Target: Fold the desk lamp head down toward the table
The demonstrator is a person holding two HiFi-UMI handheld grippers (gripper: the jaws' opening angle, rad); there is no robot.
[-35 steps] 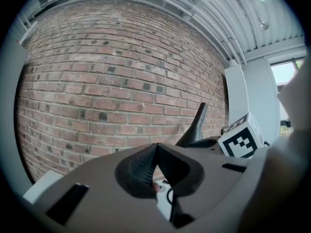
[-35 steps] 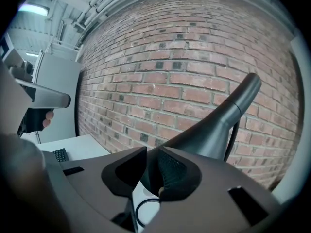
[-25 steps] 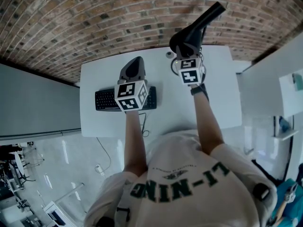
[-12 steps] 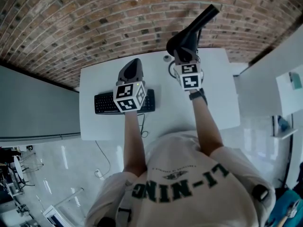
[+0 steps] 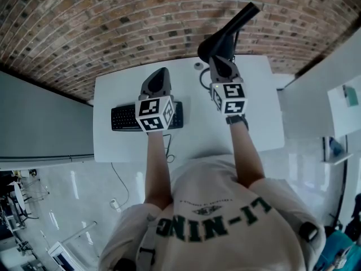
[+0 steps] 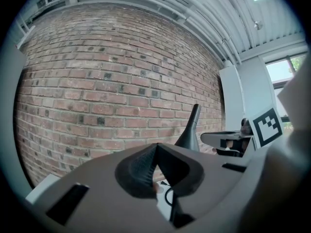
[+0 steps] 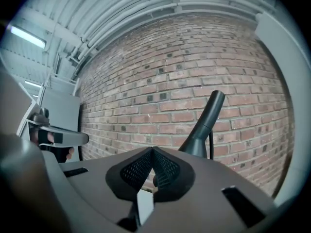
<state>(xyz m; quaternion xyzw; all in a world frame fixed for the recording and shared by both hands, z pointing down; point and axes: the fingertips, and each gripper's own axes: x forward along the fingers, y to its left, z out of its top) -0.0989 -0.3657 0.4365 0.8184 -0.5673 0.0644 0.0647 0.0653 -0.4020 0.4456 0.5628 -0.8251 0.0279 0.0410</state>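
The black desk lamp [image 5: 221, 41] stands at the back of the white table [image 5: 259, 123], its arm slanting up toward the brick wall and its head low at the near end. My right gripper [image 5: 216, 60] is just in front of the lamp head, shut with nothing between its jaws. In the right gripper view the gripper [image 7: 152, 150] shows closed tips, and the lamp [image 7: 204, 125] rises just beyond them. My left gripper [image 5: 162, 71] hovers over the table's left half, apart from the lamp and shut on nothing. In the left gripper view the gripper [image 6: 156, 147] has the lamp [image 6: 190, 132] to its right.
A black keyboard [image 5: 121, 117] lies on the table under the left gripper. A black cable [image 5: 202, 81] loops by the lamp. The brick wall [image 5: 113, 33] runs behind the table. A white cabinet [image 5: 327, 89] stands at the right.
My right gripper has drawn back from under the lamp head toward me, and its jaws now show in front of the head. The left gripper has stayed in place.
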